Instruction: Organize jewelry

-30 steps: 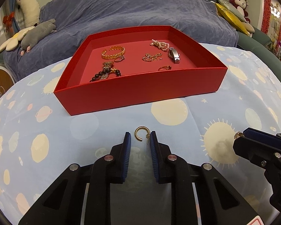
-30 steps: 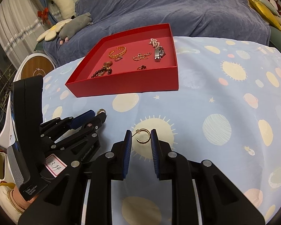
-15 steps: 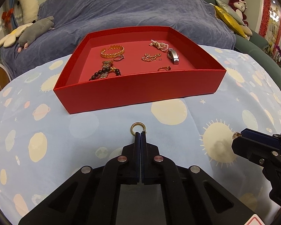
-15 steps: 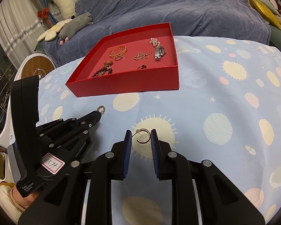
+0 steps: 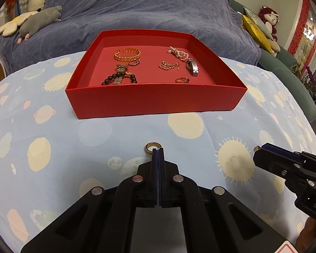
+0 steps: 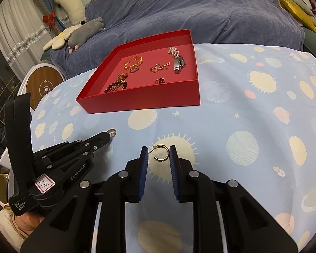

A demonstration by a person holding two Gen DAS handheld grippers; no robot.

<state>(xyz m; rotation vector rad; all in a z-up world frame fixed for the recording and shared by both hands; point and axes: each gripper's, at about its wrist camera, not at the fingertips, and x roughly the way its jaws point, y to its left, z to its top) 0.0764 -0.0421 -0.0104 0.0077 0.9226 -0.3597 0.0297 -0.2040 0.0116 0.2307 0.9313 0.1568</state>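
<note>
A red tray [image 5: 155,103] stands at the far side of the sun-and-planet tablecloth and holds several pieces, among them a gold bangle [image 5: 127,54], a dark bead bracelet [image 5: 118,78], a chain [image 5: 168,65], a watch [image 5: 193,67] and a ring [image 5: 182,80]. In front of it my left gripper [image 5: 158,152] is shut on a gold hoop earring [image 5: 151,147], which sticks out past its tips. In the right wrist view that gripper [image 6: 110,135] is at the left with its earring [image 6: 111,131]. My right gripper [image 6: 158,154] has a second gold hoop earring [image 6: 162,154] pinched between its blue pads.
The red tray [image 6: 145,99] lies ahead and to the left of my right gripper. A sofa under a blue throw [image 5: 147,10] with plush toys [image 5: 40,16] stands behind the table. A round wood-and-white object [image 6: 43,84] is off the table's left edge. A person's hand [image 6: 29,219] holds the left gripper.
My left gripper's jaws have come together on the hoop earring, which now stands at their tips. The right gripper and its earring have not moved.
</note>
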